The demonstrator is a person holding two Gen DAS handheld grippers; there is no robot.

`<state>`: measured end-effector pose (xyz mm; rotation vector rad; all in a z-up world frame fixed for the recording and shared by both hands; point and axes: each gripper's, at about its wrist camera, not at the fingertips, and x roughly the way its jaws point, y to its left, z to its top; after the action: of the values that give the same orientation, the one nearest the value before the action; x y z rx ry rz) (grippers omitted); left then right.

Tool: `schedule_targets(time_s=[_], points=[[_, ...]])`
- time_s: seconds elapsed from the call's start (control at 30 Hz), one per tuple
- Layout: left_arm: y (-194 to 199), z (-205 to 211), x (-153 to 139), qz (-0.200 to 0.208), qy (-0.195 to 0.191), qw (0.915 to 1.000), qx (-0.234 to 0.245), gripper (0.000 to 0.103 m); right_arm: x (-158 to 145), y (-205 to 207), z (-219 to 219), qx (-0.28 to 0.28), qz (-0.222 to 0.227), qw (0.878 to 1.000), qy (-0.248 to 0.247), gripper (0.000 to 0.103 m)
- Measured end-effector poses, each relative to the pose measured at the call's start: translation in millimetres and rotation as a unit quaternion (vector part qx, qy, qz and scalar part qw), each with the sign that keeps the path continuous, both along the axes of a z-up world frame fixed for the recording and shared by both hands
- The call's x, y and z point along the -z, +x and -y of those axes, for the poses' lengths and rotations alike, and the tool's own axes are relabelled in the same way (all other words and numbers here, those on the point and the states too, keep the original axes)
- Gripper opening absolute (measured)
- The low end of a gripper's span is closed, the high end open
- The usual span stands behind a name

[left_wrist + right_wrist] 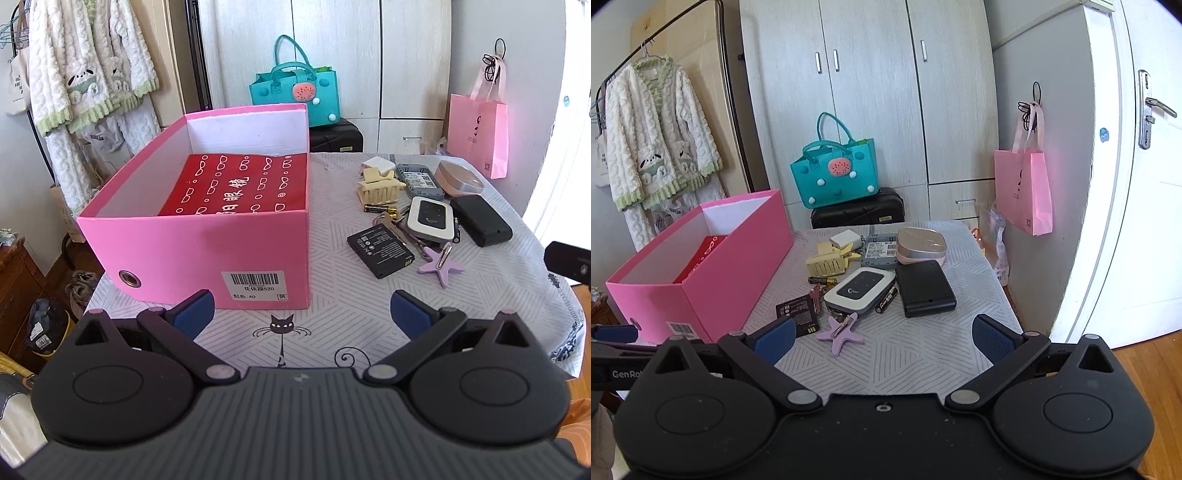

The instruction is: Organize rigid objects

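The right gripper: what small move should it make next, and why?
Probably the right gripper should ease forward and down over the purple star clip. Its jaws are wide open and hold nothing, and this clip is the loose item nearest to it on the table. The pink box stands open to its left, with only a red case inside.

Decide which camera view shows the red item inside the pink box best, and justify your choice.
The left wrist view. It looks down into the pink box, so most of the red item shows, with its white glasses pattern. In the right wrist view the box wall hides all but a thin red strip.
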<state>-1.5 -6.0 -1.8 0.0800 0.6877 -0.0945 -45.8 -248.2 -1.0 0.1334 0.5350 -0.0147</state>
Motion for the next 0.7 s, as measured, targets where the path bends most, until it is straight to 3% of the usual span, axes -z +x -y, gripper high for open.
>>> schedule_targets(time_s=[0.7], points=[[1.1, -1.4, 3.5, -0.006, 0.001, 1.0, 0.0, 0.103, 7.4, 6.7, -3.8, 0.0, -0.021, 1.0, -0.014, 0.103]])
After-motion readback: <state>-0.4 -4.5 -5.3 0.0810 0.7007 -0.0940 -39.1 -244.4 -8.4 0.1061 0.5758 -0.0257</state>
